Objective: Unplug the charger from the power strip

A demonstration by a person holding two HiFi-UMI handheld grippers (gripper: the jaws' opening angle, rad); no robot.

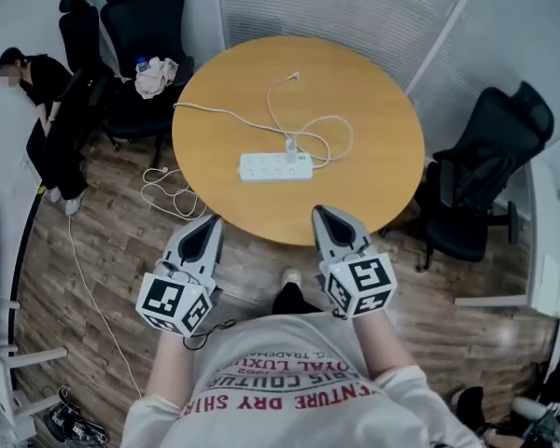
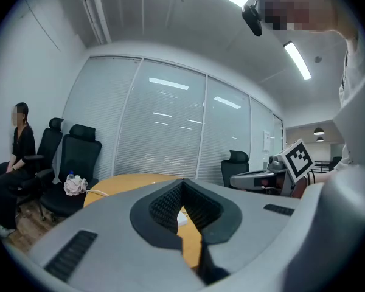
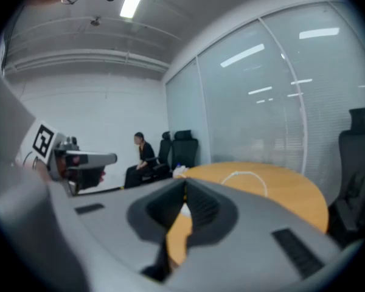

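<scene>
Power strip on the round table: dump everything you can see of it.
The power strip is a long, white, plastic-looking bar lying flat on the round wooden table, toward its near side, with its long axis running across the head view. A row of sockets shows on its top, too small to count. A white charger stands plugged in near its right end. White cords trail away around it across the tabletop. Nothing else touches it.

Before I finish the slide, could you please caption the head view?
Left gripper and right gripper, both shut, face a round table bearing the power strip and plugged-in charger.
</scene>
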